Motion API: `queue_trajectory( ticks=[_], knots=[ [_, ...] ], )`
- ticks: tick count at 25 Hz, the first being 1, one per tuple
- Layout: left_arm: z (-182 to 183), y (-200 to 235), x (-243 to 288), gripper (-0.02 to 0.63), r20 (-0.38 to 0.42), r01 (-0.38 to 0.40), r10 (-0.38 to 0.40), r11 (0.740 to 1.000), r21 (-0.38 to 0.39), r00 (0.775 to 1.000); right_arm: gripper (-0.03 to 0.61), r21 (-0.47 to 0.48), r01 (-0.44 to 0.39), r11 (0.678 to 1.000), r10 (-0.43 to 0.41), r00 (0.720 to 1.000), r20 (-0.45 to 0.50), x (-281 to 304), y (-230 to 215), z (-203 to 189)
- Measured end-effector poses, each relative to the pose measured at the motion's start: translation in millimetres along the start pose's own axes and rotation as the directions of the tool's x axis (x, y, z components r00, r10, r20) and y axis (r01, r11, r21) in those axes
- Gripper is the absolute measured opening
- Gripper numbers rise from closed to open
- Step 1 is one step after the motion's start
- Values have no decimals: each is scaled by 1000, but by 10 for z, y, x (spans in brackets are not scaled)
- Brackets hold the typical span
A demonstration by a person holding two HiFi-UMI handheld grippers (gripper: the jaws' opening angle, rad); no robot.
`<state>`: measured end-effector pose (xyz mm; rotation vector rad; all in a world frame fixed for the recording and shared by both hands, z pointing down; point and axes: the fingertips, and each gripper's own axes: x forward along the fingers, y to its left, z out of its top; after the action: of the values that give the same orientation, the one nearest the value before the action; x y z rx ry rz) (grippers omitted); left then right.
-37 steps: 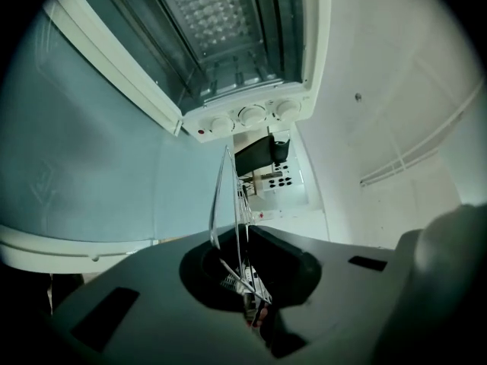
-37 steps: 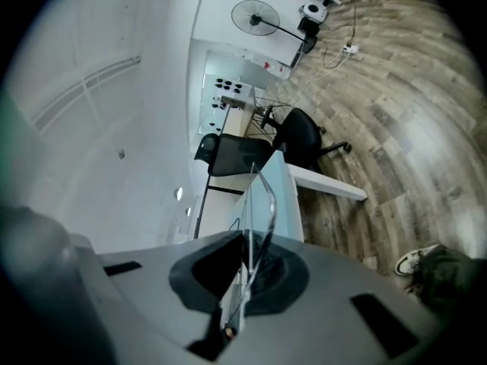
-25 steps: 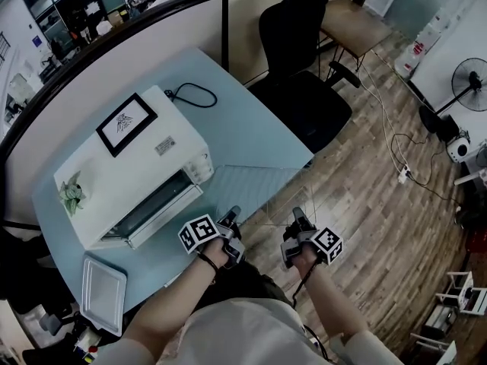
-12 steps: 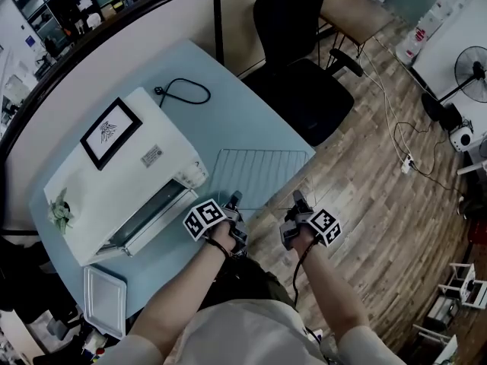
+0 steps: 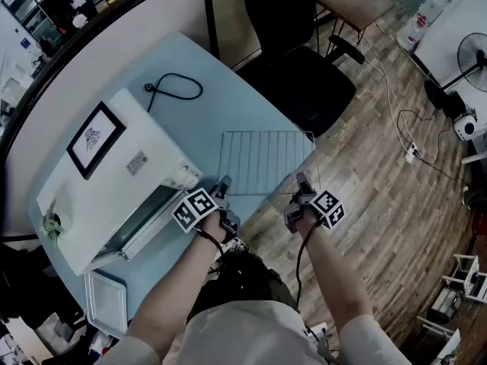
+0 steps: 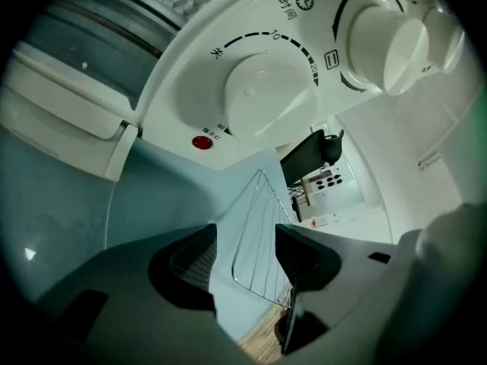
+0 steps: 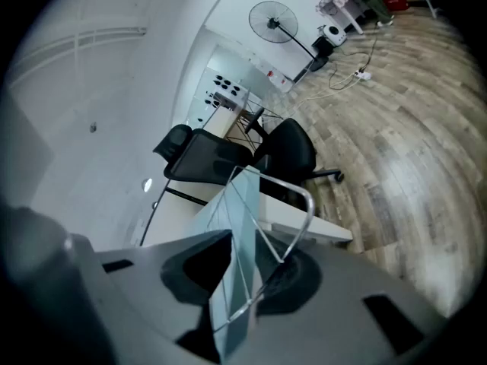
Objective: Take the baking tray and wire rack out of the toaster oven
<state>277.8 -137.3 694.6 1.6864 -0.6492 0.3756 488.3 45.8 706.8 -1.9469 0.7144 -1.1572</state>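
The wire rack (image 5: pixel 266 162) lies flat on the pale blue table (image 5: pixel 228 105), right of the white toaster oven (image 5: pixel 106 173). My left gripper (image 5: pixel 225 182) is at the rack's near left corner. Its jaws are opening, and the rack's corner (image 6: pixel 262 234) shows in the gap (image 6: pixel 245 253), untouched by the pads. My right gripper (image 5: pixel 301 179) is at the rack's near right corner, its jaws also opening. The rack's wire edge (image 7: pixel 307 204) and the table's edge run between them (image 7: pixel 243 268). The baking tray (image 5: pixel 106 303) rests on the table's near left corner.
The oven's door side faces me, and its dials (image 6: pixel 259 93) sit close above my left gripper. A black cord (image 5: pixel 171 86) loops behind the oven. A black office chair (image 5: pixel 293 44) stands beyond the table, with wood floor (image 5: pixel 380 173) to the right.
Both grippers moved forward and down with the rack, which now lies on the table beside the oven. Both pairs of jaws have parted from the rack's wire.
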Motion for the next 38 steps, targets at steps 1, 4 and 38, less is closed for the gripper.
queue_trajectory(
  ticks=[1,4,38],
  knots=[
    [8,-1,-5,244,3,-7,7,1000,11,1000,112,-5,21,1000,-21,1000,-8,35,-42,-12],
    [15,-25,-17,261,9,-10,10,1000,21,1000,156,-37,79,996,-81,996,-39,125,-142,-49],
    [72,-1320,-922,276,-60,286,-280,922,263,958,445,-749,-47,660,4,998,-59,-999,1853,255]
  ],
)
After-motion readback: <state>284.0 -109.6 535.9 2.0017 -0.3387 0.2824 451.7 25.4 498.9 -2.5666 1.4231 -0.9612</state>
